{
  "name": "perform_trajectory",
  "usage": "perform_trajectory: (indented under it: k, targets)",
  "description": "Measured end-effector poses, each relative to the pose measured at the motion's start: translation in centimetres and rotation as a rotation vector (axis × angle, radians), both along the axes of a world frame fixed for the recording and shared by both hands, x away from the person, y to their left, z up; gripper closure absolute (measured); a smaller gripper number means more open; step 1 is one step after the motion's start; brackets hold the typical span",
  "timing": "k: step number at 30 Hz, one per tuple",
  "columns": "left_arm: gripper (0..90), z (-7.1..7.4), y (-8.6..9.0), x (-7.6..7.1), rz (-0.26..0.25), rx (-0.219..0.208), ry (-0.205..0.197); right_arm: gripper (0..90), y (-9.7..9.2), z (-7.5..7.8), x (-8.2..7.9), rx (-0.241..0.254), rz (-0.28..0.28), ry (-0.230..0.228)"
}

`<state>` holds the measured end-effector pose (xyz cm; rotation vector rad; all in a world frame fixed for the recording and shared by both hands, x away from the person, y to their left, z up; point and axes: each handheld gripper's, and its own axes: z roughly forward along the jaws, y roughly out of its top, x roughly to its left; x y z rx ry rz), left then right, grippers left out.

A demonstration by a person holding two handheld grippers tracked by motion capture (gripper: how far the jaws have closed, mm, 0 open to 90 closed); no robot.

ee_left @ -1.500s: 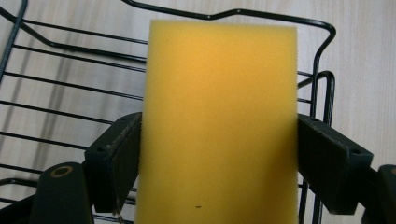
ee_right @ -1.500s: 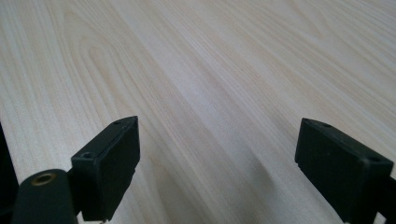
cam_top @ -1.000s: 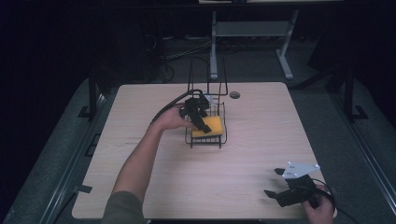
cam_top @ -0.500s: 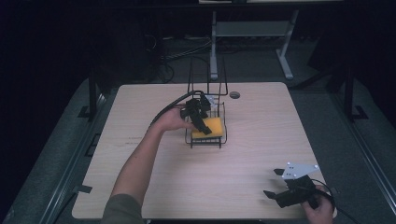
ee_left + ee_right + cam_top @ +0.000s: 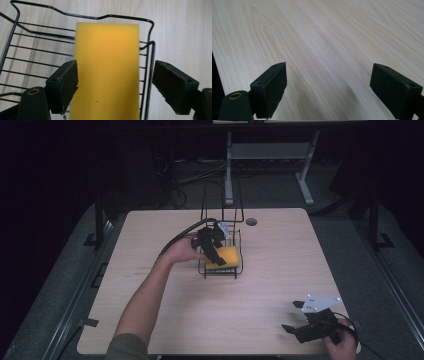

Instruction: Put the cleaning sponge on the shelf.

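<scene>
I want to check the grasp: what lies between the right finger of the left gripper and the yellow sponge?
In the left gripper view, a wire of the black basket rim stands between that finger and the yellow sponge, with a gap on both sides.

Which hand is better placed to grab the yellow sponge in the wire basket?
Left. Its tongs are open astride the sponge in the basket; the right tongs sit at the table's near corner.

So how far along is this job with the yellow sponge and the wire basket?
The yellow sponge already lies in the wire basket. In hand: the left gripper hangs over it with jaws open, one touching its edge, the other apart. Left: probably just drawing that gripper away. The right gripper rests open near the table corner.
</scene>
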<state>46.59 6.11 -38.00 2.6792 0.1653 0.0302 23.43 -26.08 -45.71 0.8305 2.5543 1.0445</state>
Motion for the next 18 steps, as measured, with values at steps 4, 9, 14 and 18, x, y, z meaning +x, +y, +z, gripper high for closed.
perform_trajectory:
  k: [4,9,14,18]
  targets:
    - [20.2,0.2,0.0,-1.3,-0.020,0.013,-0.027,13.7,0.1,0.0,0.0,0.004,-0.003,0.008]
    - [20.7,0.3,0.2,-2.7,-0.035,-0.008,-0.036,13.7,0.1,0.1,-0.1,0.004,-0.001,0.008]
    - [20.6,0.1,0.9,-4.8,-0.047,-0.007,-0.057,13.7,0.1,0.1,-0.1,0.007,0.004,0.006]
    - [20.6,0.2,1.4,-6.0,-0.049,-0.013,-0.056,13.7,0.1,0.1,-0.1,0.000,0.012,-0.002]
